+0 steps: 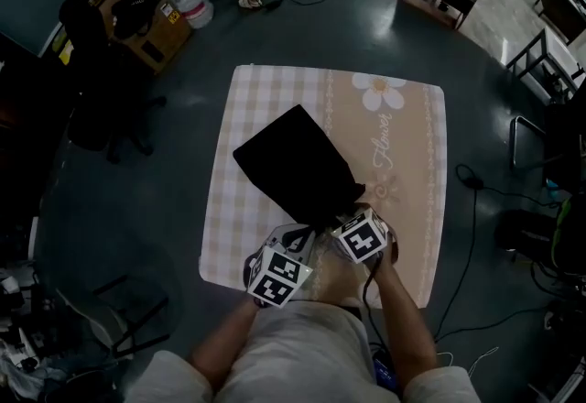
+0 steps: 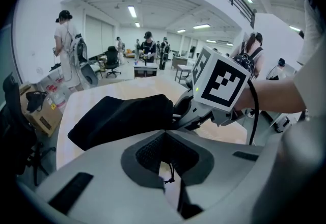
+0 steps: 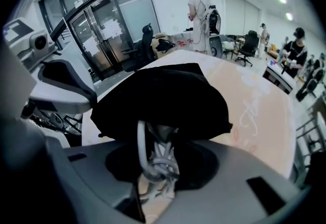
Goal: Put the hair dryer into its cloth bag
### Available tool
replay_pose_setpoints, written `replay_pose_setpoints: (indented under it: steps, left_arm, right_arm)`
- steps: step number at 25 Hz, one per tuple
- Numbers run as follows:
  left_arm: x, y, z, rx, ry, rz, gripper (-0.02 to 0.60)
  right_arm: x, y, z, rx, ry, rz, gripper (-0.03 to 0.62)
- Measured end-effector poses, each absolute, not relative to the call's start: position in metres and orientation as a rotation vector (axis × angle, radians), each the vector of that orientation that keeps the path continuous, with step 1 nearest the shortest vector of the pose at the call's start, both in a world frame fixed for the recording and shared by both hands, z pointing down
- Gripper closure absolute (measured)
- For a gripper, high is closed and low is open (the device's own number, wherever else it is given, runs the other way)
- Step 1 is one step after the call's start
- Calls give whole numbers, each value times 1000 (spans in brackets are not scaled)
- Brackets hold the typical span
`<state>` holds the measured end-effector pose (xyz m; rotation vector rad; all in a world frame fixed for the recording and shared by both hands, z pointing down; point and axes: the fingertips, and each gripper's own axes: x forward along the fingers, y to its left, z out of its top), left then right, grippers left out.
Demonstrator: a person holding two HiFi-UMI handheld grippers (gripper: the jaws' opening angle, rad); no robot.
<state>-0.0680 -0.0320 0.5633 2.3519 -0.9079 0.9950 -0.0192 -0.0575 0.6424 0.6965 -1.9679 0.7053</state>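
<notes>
At the mouth of the cloth bag (image 1: 293, 163), the end nearest the person, both tools meet, and the coming move turns on that opening. The bag lies flat on the table (image 1: 412, 117) with its long axis running diagonally away from the person and leftward, its closed end farthest from the tools. No view shows the hair dryer's body. Judging by the bag's rounded bulge in the right gripper view, it probably sits inside already.

Out of the mouth trails a pale bundled power cord (image 3: 141, 141), and the right tool (image 3: 155, 167) has its jaws drawn in on that bundle, right against the opening. The left tool (image 2: 165, 159) sits just beside it on the same end of the bag. Its jaws are all but together, with a thin black drawstring (image 2: 170, 173) and its knot hanging in the narrow slit between them; it appears to pinch that string.

Both tools are equally close to the mouth, so what remains looks like feeding the cord inward along the bag's axis.
</notes>
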Motion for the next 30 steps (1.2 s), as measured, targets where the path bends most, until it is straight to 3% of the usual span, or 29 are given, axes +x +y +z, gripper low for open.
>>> replay_pose_setpoints:
  steps: [30]
  left_arm:
    - [-72,-24,572,2340,-880,1048,575]
  right_arm:
    - [-21,-85,631,752,-2100,1206,450]
